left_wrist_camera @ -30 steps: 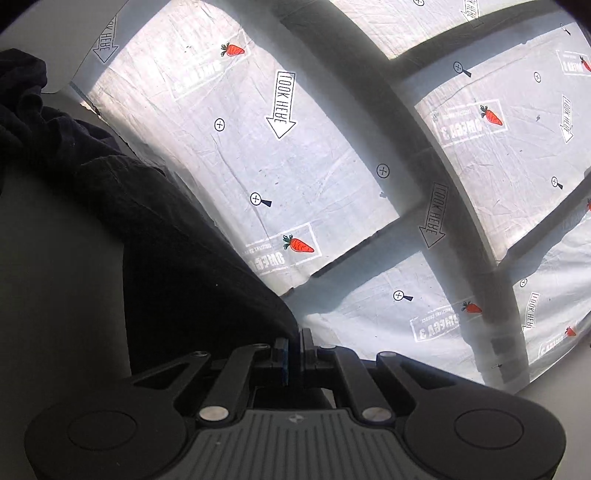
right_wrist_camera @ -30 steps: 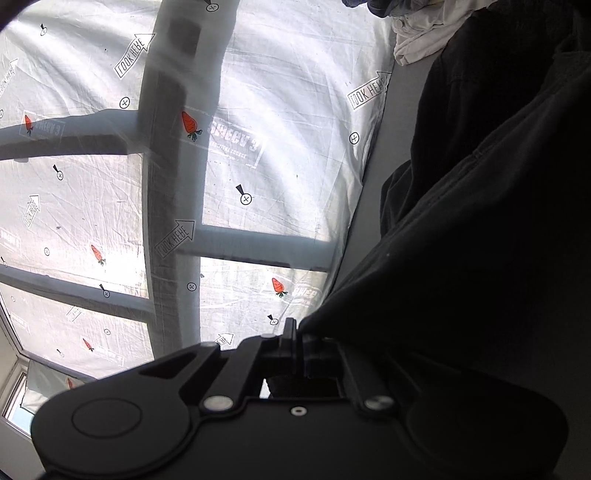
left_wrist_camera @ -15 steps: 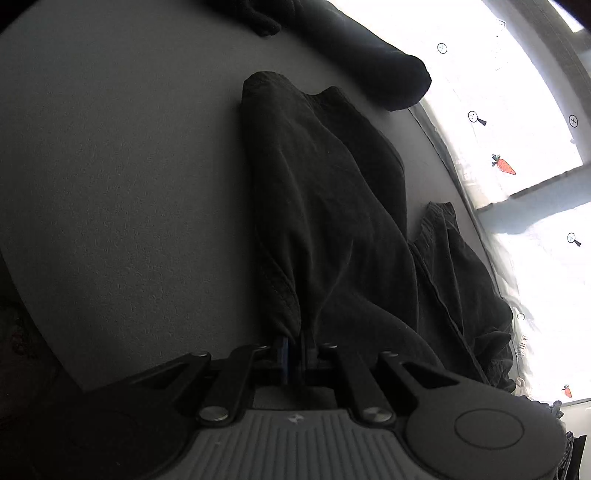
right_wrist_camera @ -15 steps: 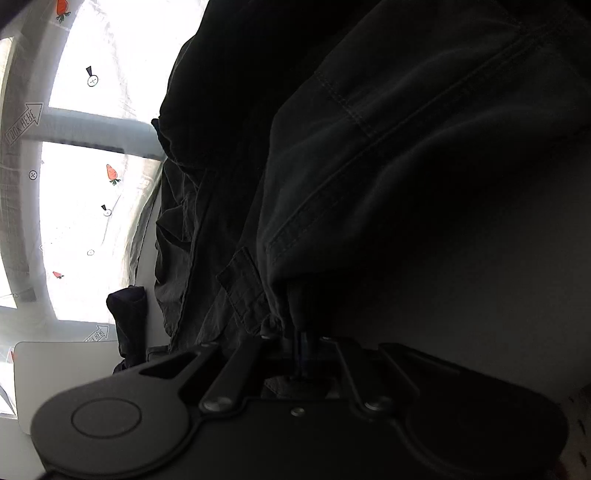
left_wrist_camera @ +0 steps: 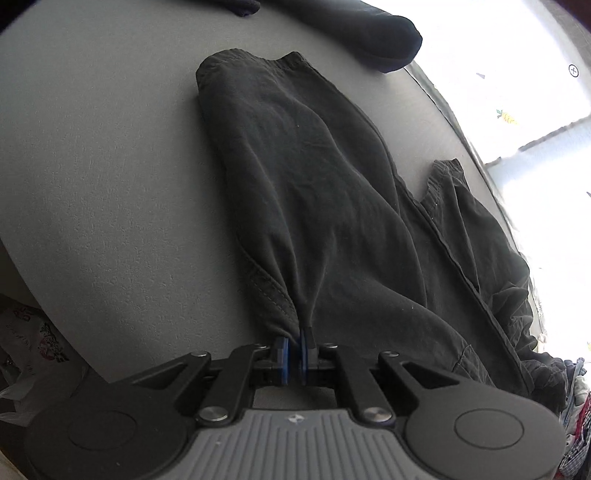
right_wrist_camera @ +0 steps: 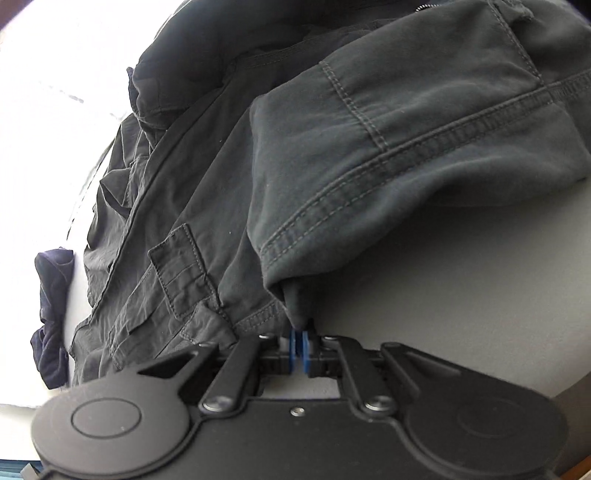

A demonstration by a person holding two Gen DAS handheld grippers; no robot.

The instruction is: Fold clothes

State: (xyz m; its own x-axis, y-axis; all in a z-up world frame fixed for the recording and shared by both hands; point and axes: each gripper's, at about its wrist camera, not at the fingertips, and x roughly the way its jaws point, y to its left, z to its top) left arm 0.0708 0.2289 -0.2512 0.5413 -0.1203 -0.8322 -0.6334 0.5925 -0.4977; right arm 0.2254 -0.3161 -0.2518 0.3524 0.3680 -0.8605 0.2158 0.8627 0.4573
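Note:
A pair of dark grey trousers lies stretched over the grey table, one leg running away from me to its hem at the far end. My left gripper is shut on a fold of the trousers at the near edge. In the right wrist view the same trousers show stitched seams and a pocket flap, bunched towards the left. My right gripper is shut on a corner of the trousers, low over the table.
Another dark garment lies at the far edge of the table. A dark blue piece of clothing lies left of the trousers. Bright window film is beyond the table. A pile of mixed clothes sits at the right edge.
Both grippers came down from in front of the window to the table, still holding the trousers. The trousers, hanging a second ago, now lie spread on the table.

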